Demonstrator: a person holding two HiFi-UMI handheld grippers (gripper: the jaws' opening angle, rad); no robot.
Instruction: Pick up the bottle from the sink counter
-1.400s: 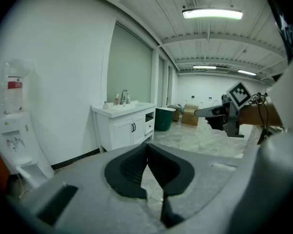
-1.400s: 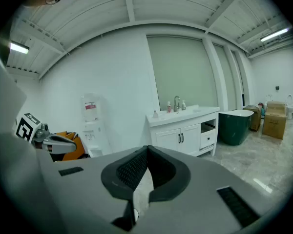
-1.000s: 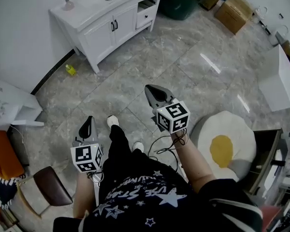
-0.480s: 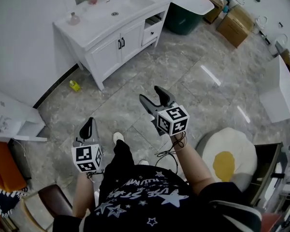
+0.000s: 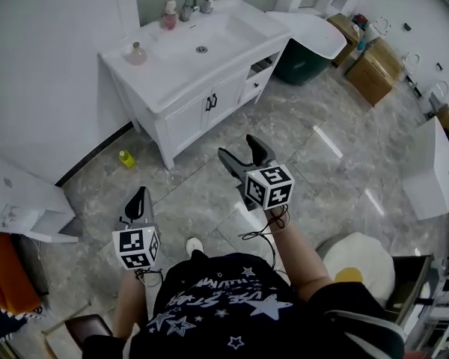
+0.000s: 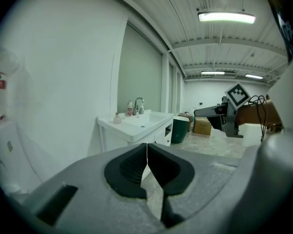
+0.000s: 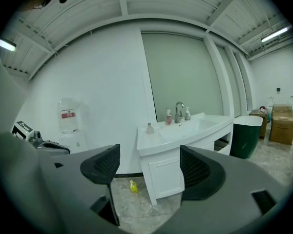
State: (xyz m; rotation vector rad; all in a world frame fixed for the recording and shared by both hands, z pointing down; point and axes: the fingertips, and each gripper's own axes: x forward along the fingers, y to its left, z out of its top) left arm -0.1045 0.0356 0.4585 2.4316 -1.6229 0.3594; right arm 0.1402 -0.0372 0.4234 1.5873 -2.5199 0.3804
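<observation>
Upper middle of the head view: the sink counter (image 5: pixel 153 73) carries a white basin (image 5: pixel 217 30) with a drain. Right of it stands a dark green bin (image 5: pixel 295 62), contents hidden. The bottle (image 5: pixel 137 52), small, round and pinkish, stands upright on the counter's left corner. Your left gripper (image 5: pixel 140 194), lower left, is closed on nothing. Your right gripper (image 5: pixel 238 146), centre, is opening wide, nothing between its jaws.
</observation>
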